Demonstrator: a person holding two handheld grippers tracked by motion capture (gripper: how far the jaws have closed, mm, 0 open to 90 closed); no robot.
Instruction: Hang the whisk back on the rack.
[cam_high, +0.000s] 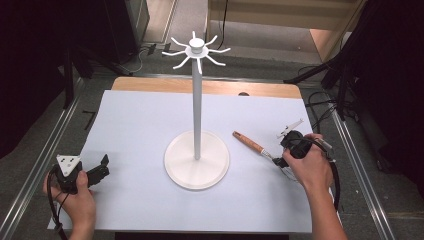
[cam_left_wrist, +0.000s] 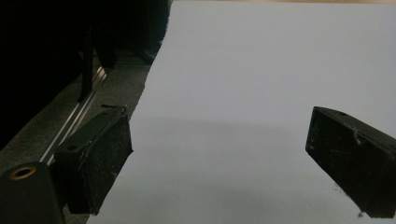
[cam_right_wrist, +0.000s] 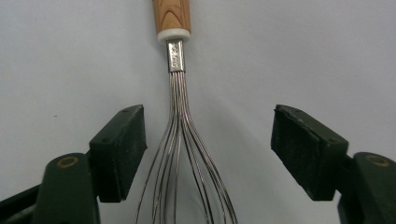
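We have the whisk (cam_high: 255, 146) lying flat on the white sheet (cam_high: 135, 200), at about three o'clock from the hook stand (cam_high: 197, 159) and just beside its round base. Its wooden handle (cam_right_wrist: 172, 14) points toward ten o'clock and the wire loops (cam_right_wrist: 184, 177) toward us, probably so the wires offer a narrow place to pinch while the handle end stays free for the hooks up top.

Our right gripper (cam_high: 284, 156) lies low over those wires. In the right gripper view its jaws stand apart on either side of the loops, neither pad touching them, so it is released and grasping nothing.

Our left gripper (cam_high: 102, 167) waits at about eight o'clock from the stand, well apart, jaws spread wide over bare sheet, holding nothing.
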